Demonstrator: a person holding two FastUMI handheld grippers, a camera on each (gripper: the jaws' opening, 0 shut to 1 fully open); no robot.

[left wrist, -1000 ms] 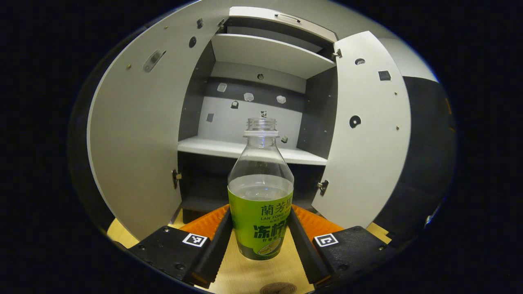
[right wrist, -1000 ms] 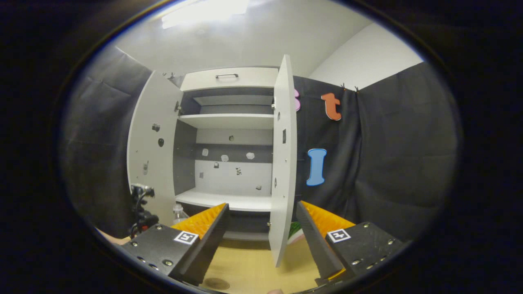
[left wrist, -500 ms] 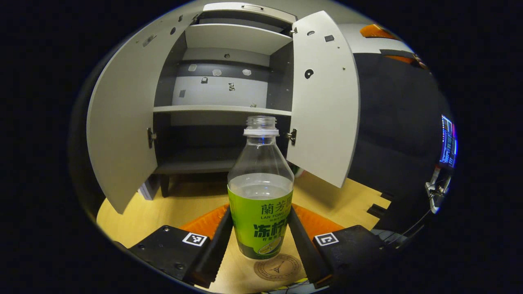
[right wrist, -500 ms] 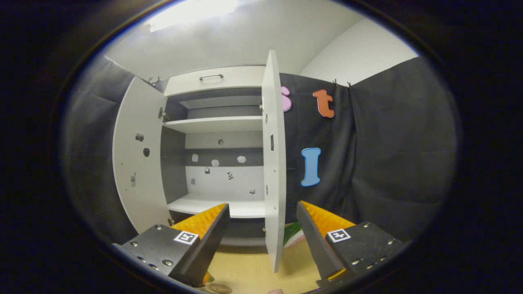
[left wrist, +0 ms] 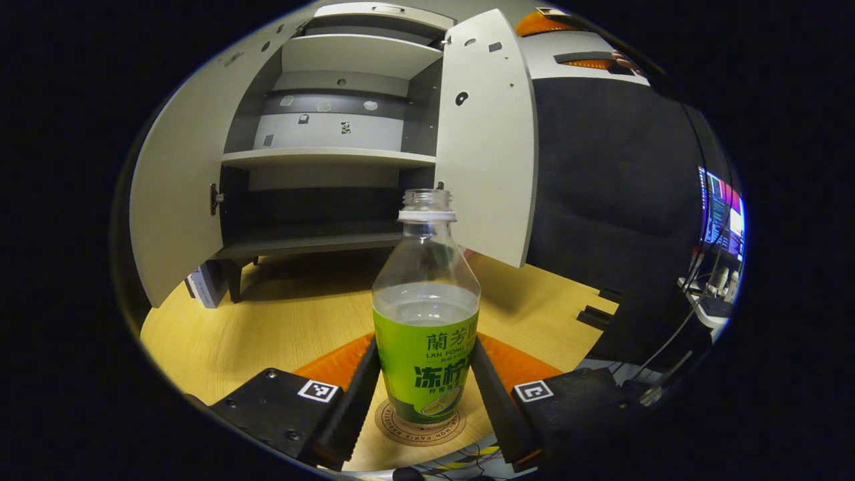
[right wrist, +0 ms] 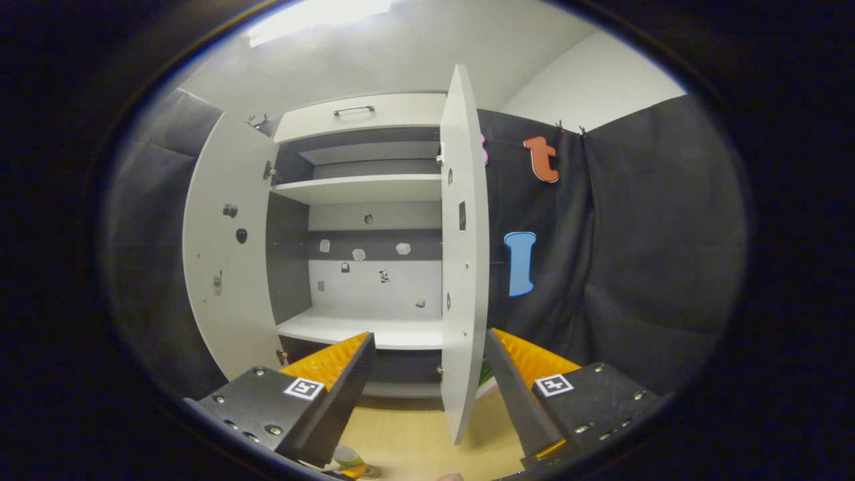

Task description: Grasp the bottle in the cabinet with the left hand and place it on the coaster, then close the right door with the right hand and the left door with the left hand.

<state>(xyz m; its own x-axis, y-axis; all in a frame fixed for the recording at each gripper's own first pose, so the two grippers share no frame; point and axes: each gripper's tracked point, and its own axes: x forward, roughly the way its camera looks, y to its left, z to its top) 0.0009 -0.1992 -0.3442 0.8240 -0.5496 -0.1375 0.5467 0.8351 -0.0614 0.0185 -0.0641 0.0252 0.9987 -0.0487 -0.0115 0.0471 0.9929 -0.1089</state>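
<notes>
I have the bottle (left wrist: 426, 321) clamped in my left gripper (left wrist: 425, 394), both fingers pressing on its green label from either side, and it stands upright with its open neck pointing straight up. Directly under its base lies the round coaster (left wrist: 421, 427) on the wooden table (left wrist: 267, 321); the base sits within the coaster's ring, though I cannot tell whether it is resting on it or just above it. The move ahead, as I judge it, is straight down along the bottle's long axis and then a release, with no sideways correction needed. Beyond the bottle the cabinet (left wrist: 320, 157) stands with both doors swung out, its shelves bare. My right gripper (right wrist: 427, 394) holds nothing and its 2 fingers stand spread apart; in the right gripper view the edge of the right door (right wrist: 461, 267) stands between them and farther off, so that door lies straight ahead of my right hand and is plainly nearer to it than to my left. The left door (right wrist: 224, 267) lies off to the left in that view, well apart from the right gripper, and I would leave it for the left hand once the bottle is let go.
</notes>
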